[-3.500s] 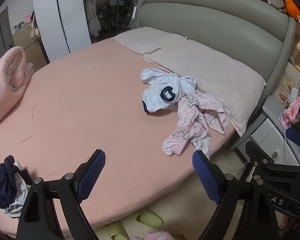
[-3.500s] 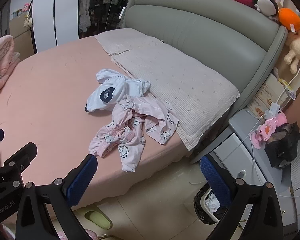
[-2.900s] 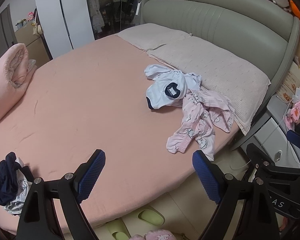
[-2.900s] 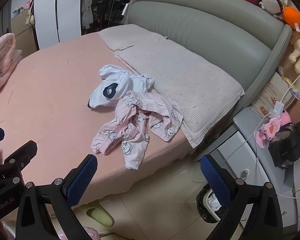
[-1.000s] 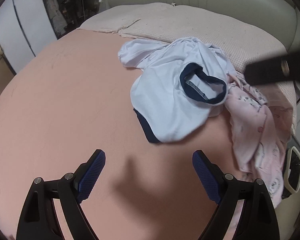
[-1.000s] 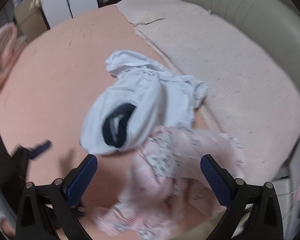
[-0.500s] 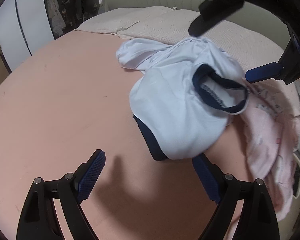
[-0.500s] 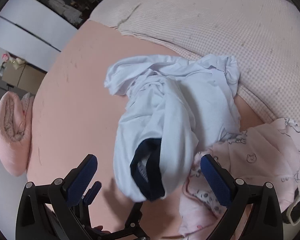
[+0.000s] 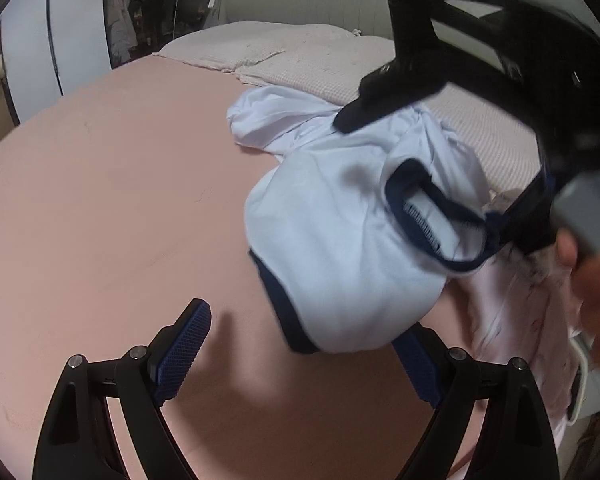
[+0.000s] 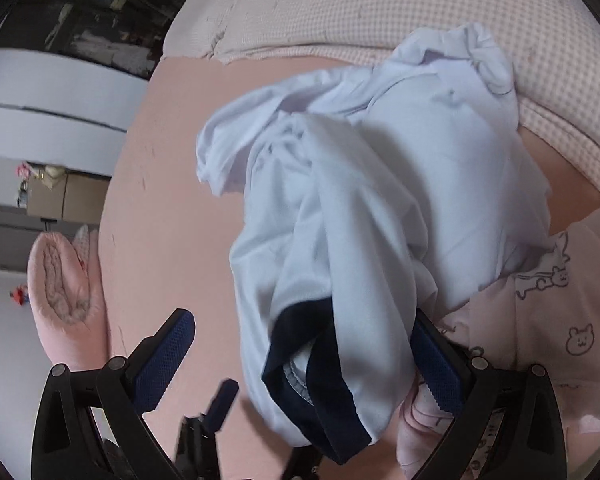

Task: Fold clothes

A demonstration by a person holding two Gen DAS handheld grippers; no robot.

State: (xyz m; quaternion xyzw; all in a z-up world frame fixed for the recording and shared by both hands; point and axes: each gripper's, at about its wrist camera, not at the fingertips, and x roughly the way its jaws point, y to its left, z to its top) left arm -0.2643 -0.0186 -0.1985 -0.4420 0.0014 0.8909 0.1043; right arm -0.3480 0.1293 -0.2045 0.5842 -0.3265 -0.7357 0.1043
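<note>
Shirt (image 10: 372, 208) crumpled on bed (image 9: 100, 200), collar end nearest right gripper (image 10: 304, 356); its jaws spread, straddling collar; left gripper (image 9: 304, 352) spread too, just short of hem.

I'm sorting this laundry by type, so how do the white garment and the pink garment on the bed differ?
The white garment is plain with navy trim; the pink garment carries small printed bear outlines. The white garment lies partly on top, with the pink garment tucked under its edge. The white garment sits between the right gripper's open fingers; the pink garment lies off to one side. Both are crumpled and unfolded.
</note>
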